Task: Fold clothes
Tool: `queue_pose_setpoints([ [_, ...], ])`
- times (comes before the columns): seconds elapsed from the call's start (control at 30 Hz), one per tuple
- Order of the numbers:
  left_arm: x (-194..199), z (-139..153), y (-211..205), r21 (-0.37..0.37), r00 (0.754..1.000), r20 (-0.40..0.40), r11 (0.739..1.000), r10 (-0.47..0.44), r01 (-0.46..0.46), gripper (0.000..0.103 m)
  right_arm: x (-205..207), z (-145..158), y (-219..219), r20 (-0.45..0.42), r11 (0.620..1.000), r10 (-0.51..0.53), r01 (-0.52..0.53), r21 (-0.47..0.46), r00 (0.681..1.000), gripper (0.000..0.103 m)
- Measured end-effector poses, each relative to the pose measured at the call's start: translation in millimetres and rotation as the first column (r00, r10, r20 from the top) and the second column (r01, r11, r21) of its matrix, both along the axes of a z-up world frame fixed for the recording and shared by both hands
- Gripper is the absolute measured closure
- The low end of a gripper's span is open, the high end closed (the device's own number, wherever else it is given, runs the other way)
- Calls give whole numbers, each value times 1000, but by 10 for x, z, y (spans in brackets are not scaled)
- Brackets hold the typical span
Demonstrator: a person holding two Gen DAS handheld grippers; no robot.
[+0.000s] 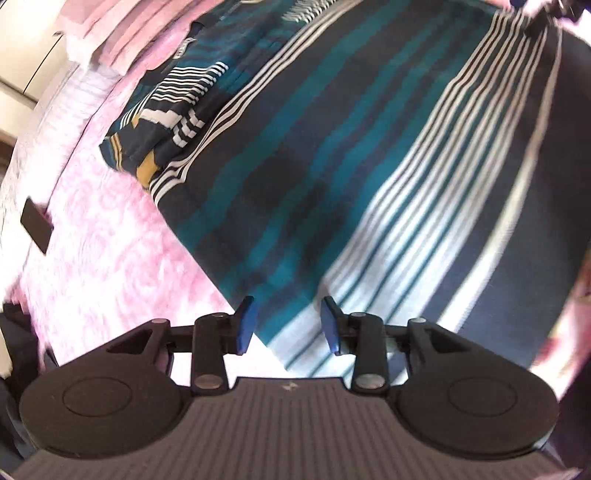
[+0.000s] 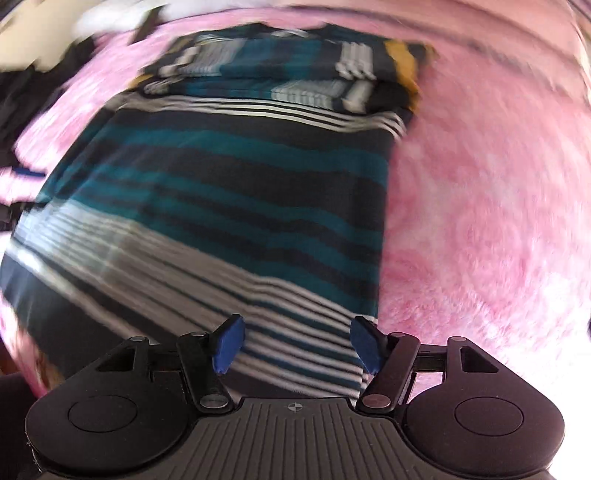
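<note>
A striped garment (image 1: 332,155) in navy, teal and white lies flat on a pink fluffy bedspread (image 1: 110,236). Its far end is folded over, showing a mustard patch (image 1: 147,170). My left gripper (image 1: 288,325) hovers open over the garment's near left edge, nothing between its blue fingers (image 1: 245,325). In the right wrist view the same garment (image 2: 207,206) stretches away, folded end and mustard patch (image 2: 402,59) at the top. My right gripper (image 2: 297,349) is open above the near right corner, with nothing held. Both views are motion-blurred.
The pink bedspread (image 2: 480,221) extends wide to the right of the garment. A dark flat rectangular object (image 1: 36,225) lies on the bed at the left. Pink folded bedding (image 1: 122,29) is stacked at the far end. Part of the other gripper (image 1: 543,14) shows at top right.
</note>
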State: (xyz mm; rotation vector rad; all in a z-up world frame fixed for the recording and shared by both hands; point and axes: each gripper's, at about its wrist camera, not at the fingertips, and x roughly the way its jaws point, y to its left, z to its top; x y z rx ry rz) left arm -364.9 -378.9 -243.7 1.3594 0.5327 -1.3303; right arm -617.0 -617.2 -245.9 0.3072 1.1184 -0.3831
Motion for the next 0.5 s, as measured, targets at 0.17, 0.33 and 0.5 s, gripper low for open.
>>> queue_pose_setpoints([
  [0.17,-269,83,467,-19,992,3,992,-127,127,64,-96,46,562,-24,979,189,-191,-75,982,36],
  [0.33,-539,-111,784,-32,953,62,954,-295,297,53,-164,-12,978,-41,971,222,-224,-82,974,36],
  [0.5,-809,-304,1101,-35,884,121,888,-452,459,50,-143,-62,1166,-47,974,199,-203,-101,979,36],
])
